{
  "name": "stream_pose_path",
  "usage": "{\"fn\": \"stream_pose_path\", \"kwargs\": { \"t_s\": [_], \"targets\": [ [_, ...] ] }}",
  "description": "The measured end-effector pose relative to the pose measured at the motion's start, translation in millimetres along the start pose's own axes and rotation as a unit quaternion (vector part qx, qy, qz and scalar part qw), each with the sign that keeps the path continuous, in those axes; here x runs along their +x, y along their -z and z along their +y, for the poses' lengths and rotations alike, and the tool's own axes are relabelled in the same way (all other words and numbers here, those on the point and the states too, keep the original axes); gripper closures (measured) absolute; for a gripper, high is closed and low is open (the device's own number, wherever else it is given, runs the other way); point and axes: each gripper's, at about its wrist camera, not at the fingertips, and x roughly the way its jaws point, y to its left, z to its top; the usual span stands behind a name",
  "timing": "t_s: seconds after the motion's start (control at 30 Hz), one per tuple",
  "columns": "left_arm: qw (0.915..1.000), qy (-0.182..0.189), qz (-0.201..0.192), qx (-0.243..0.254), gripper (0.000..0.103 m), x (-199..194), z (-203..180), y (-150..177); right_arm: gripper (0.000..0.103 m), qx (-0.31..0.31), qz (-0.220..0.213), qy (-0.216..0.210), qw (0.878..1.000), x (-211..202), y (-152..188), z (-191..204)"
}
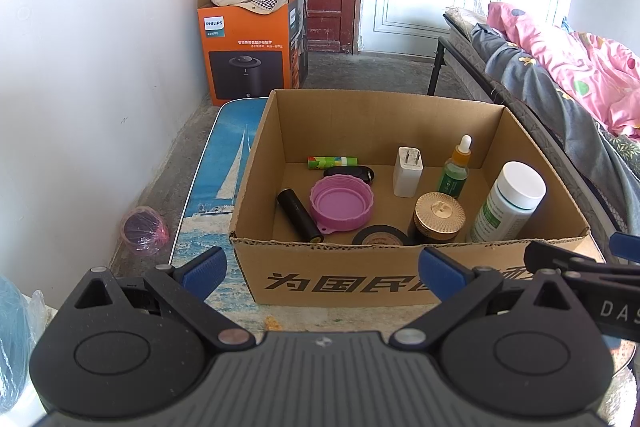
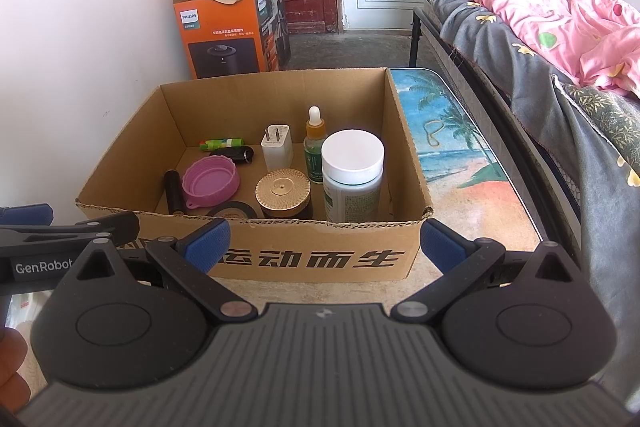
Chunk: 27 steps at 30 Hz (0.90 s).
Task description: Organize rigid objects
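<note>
An open cardboard box (image 1: 344, 269) (image 2: 304, 255) stands on the table. It holds a white-capped bottle (image 1: 510, 201) (image 2: 352, 175), a gold-lidded jar (image 1: 438, 217) (image 2: 284, 193), a dropper bottle (image 1: 456, 169) (image 2: 314, 145), a white charger (image 1: 408, 171) (image 2: 277, 147), a pink lid (image 1: 342, 203) (image 2: 211, 183), a black cylinder (image 1: 299, 214) (image 2: 175, 193), a tape roll (image 1: 380, 237), a green tube (image 1: 332, 161) and a black key fob (image 1: 352, 171). My left gripper (image 1: 322, 273) and right gripper (image 2: 324, 247) are open and empty, in front of the box's near wall.
The table (image 2: 452, 139) has a seaside print. An orange Philips box (image 1: 250, 39) with cloth stands at the back left by a white wall. A bed with pink bedding (image 2: 560, 27) runs along the right. A pink-wrapped object (image 1: 144, 229) lies on the floor left.
</note>
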Motion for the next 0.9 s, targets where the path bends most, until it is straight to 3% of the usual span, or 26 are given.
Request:
{"fn": "stream_pose_path", "kwargs": {
  "t_s": [0.9],
  "targets": [
    [1.0000, -0.006, -0.006, -0.003, 0.001, -7.4, -4.7, -3.6, 0.001, -0.004, -0.004, -0.001, 1.000, -9.1, -4.8, 5.4]
  ]
}}
